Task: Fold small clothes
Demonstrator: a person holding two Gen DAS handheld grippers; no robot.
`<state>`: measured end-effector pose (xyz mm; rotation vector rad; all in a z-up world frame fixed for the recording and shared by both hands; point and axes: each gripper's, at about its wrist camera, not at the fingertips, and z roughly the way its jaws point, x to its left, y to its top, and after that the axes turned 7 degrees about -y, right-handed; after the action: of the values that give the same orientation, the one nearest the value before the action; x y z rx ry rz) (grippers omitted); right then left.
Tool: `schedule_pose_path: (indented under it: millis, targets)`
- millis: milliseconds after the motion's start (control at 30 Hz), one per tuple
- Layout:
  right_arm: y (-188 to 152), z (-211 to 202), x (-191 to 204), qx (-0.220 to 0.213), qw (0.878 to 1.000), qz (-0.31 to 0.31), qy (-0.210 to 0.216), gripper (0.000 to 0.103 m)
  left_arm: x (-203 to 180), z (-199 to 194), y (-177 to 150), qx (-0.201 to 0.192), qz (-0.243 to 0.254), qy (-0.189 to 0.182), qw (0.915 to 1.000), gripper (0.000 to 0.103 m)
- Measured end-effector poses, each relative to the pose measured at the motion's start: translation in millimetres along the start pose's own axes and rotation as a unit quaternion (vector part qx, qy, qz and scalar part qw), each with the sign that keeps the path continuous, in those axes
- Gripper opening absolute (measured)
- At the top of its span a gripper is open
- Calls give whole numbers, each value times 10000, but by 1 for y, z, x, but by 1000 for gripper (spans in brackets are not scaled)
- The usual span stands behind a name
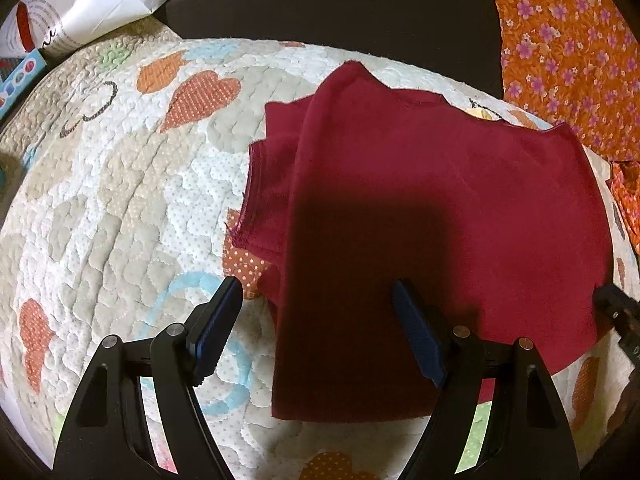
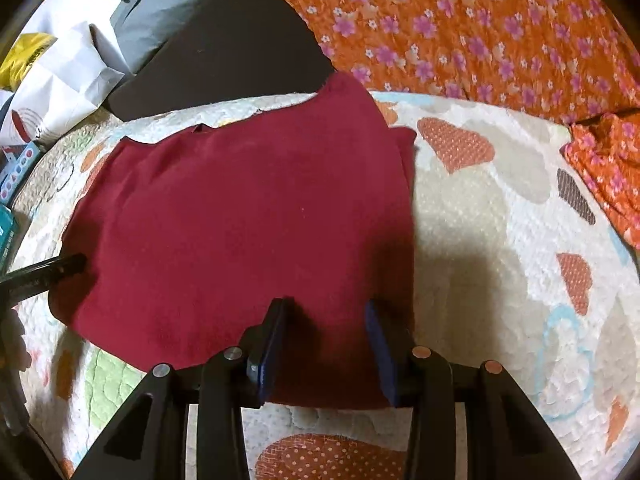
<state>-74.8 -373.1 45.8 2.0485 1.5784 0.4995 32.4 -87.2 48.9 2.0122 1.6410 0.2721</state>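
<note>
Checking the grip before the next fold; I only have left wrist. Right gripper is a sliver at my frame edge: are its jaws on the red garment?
Observer: No. The right gripper has its jaws apart, straddling the red garment's near hem, nothing pinched.
Operator: Its right finger off the cloth?
Observer: No, both fingers are over cloth; the quilt starts just right of them.
Operator: Anything new beyond?
Observer: A yellow item behind the white bag.
</note>
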Motion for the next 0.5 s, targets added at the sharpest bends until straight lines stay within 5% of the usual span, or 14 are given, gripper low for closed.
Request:
schedule_pose_path:
  millis: [500]
  targets:
    - [54,12,16,-318,9995,24,37,40,1,4,26,-181,21,11,9998,78]
